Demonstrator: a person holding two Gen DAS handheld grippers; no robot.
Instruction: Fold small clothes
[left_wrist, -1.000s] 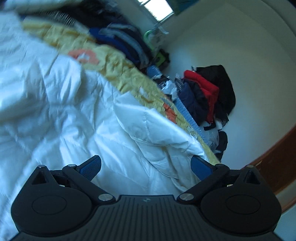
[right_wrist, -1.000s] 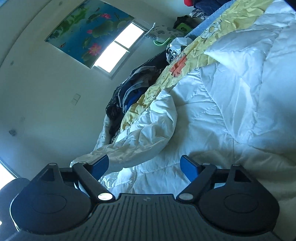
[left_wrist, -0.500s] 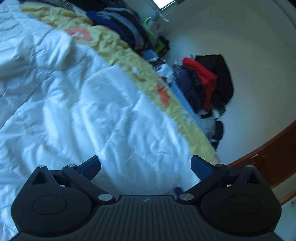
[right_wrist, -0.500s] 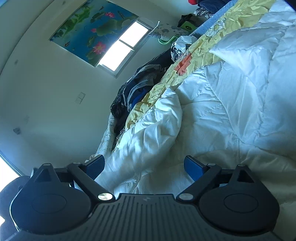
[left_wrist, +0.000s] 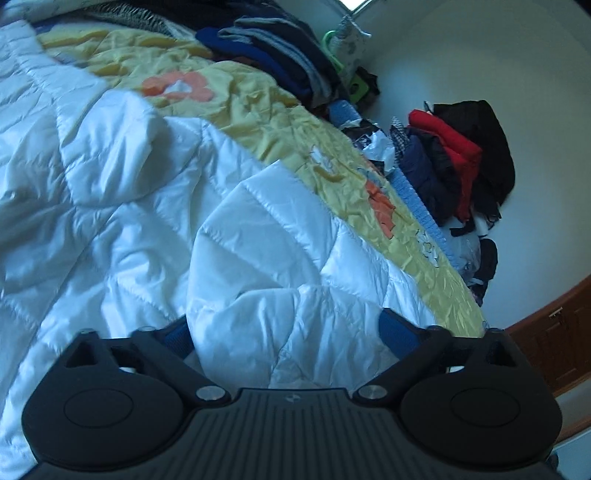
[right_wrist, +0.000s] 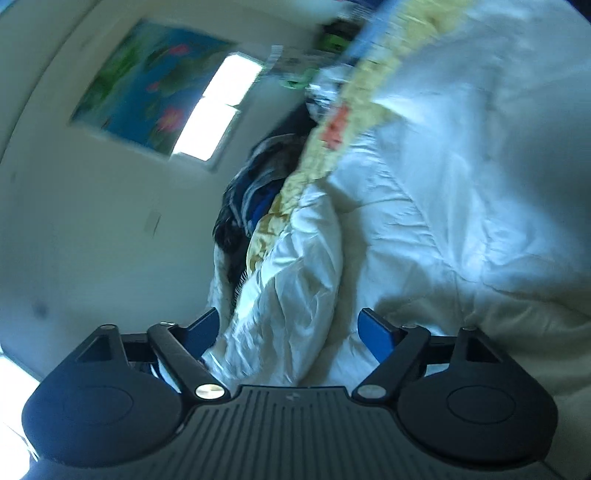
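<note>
Left gripper: closing around a puffy fold of white quilted jacket, not yet pinched.
Right gripper: closing astride jacket's sleeve, unclamped.
Progress: early; folding barely begun.

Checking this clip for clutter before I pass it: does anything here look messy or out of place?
Yes. The white quilted jacket lies rumpled and unfolded on the yellow floral sheet. Dark clothes are heaped at the bed's far edge, and a red and black pile slumps against the wall. Nothing looks spilled or damaged.
</note>
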